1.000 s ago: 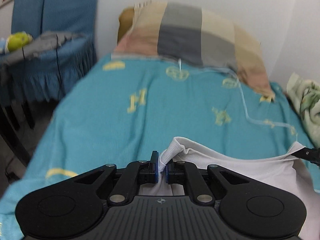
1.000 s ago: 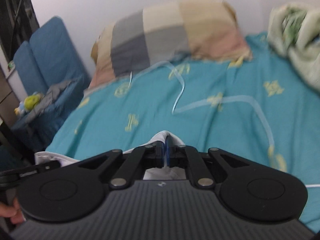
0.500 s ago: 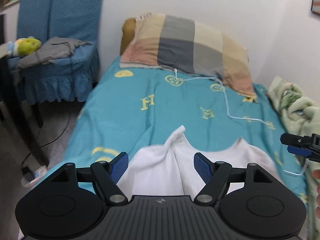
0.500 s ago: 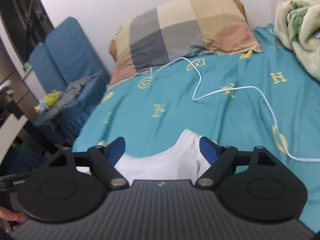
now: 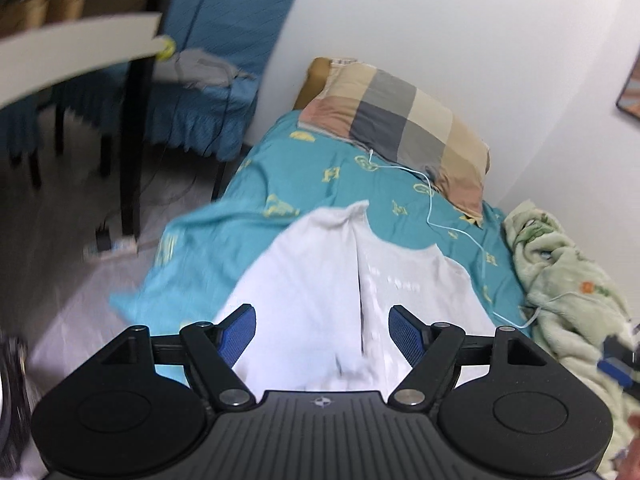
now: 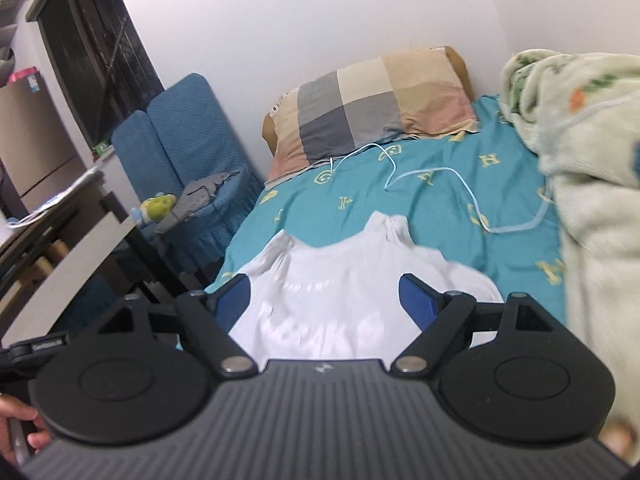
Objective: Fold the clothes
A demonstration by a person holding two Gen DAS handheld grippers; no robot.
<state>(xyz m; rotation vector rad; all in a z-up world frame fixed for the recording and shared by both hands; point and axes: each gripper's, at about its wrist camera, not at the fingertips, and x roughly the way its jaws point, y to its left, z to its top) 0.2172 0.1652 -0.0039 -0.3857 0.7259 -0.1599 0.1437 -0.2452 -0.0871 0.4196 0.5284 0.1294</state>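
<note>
A white sleeveless top (image 5: 332, 280) (image 6: 340, 292) lies spread on the teal bedsheet (image 5: 320, 184) (image 6: 440, 200), straps toward the pillow. My left gripper (image 5: 323, 330) hovers above its near left part, jaws wide open, nothing between the blue pads (image 5: 238, 332). My right gripper (image 6: 325, 300) hangs over the near right part, also open and empty. The right gripper's tip (image 5: 616, 362) shows at the right edge of the left wrist view.
A checked pillow (image 5: 396, 124) lies at the bed's head, a white cable (image 6: 460, 184) trailing across the sheet. A pale green blanket (image 6: 580, 168) is heaped along the bed's right side. A blue chair (image 6: 188, 152) and a desk (image 5: 80, 48) stand left of the bed.
Both grippers, shut on the top's straps a second ago, let go, opened wide and pulled back and up. The top now lies flat on the sheet.
</note>
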